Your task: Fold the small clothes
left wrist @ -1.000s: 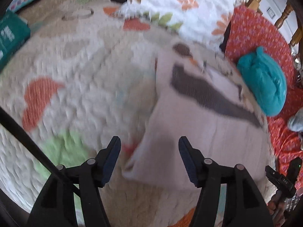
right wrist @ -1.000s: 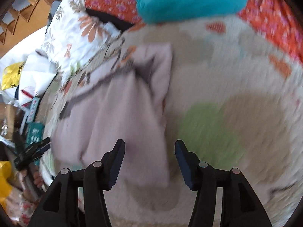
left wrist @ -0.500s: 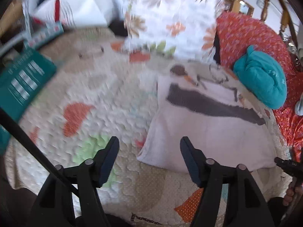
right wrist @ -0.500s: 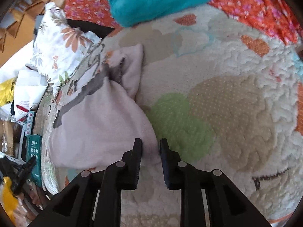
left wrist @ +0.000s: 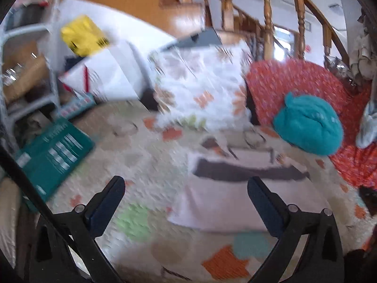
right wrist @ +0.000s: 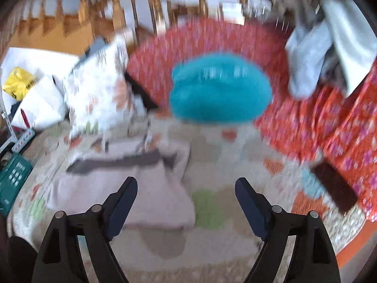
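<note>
Pale pink garment point(left wrist: 226, 195) lies folded on the quilt point(left wrist: 141, 162), toward its pillow edge. Left gripper point(left wrist: 186, 194) and right gripper point(right wrist: 186, 189) hang above it, both spread wide, empty. Snagging the loose right flap could undo the fold

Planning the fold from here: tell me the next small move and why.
Probably bring the right gripper down to the near right corner of the pale garment. Both grippers are open and empty, the left gripper too, and the garment lies loosely folded on the quilt, its right side bunched.
</note>
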### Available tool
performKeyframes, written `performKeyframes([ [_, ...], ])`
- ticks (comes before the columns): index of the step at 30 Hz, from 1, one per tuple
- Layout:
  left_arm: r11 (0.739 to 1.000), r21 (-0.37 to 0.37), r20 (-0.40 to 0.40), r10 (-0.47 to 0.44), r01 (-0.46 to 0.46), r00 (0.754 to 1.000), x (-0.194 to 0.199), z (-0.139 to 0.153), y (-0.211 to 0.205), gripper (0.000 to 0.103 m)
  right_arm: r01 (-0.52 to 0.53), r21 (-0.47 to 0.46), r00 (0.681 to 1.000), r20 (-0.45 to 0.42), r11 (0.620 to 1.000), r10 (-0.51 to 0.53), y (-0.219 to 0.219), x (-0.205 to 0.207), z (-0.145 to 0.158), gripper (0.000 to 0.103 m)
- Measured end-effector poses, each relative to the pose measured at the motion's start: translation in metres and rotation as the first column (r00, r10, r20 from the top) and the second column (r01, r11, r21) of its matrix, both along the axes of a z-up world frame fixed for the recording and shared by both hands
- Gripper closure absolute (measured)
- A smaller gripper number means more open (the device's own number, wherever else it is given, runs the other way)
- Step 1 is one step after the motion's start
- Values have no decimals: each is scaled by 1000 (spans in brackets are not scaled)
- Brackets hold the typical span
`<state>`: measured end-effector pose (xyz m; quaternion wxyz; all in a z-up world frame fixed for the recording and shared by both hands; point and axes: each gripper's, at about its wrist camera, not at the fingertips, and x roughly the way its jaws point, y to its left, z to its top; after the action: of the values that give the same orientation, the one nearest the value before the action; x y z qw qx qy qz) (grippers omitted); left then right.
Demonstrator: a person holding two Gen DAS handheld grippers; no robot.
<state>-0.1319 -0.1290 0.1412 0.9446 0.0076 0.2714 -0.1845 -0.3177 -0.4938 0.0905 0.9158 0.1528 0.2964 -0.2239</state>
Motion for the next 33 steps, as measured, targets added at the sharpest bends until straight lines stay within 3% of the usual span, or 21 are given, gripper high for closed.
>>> performKeyframes([
  [2,999,-30,-43,-23,21,999,10,-7,-5,0,-38,71,999,-32,997,41,-4,6,-5,46],
  [6,999,-33,-155,-37,32,987,46,-35,-30,0,-60,66,993,-97,996,67,0,29,-19,48],
  [10,997,-45,-282,-66,55,957,91,-72,-55,0,-129,119,981,-133,984,145,7,76,-41,48],
  [14,998,17,-320,-50,58,946,126,-107,-73,0,-162,228,968,-152,960,200,1,130,-73,48],
  [17,996,51,-336,-50,71,941,136,-126,-75,0,-128,325,970,-155,937,186,-21,166,-102,48],
  [19,993,91,-377,-36,76,926,143,-143,-77,0,-52,322,974,-194,945,120,-44,185,-121,53],
  [21,991,109,-439,-27,83,898,152,-155,-78,0,-30,306,976,-195,951,94,-57,193,-124,70],
  [25,994,88,-458,-20,67,889,157,-155,-72,0,53,140,981,-191,989,-26,-69,188,-87,61],
  [27,996,64,-469,-24,61,883,159,-154,-68,0,21,195,991,-132,981,5,-74,188,-76,60],
  [29,997,60,-483,-12,47,876,162,-156,-67,0,-15,247,991,-127,969,48,-76,198,-79,55],
  [31,997,62,-495,-2,38,869,165,-157,-68,0,-24,276,983,-169,961,73,-79,215,-95,52],
  [33,998,42,-495,-12,38,869,167,-154,-67,0,16,260,956,-287,965,62,-86,231,-120,52],
])
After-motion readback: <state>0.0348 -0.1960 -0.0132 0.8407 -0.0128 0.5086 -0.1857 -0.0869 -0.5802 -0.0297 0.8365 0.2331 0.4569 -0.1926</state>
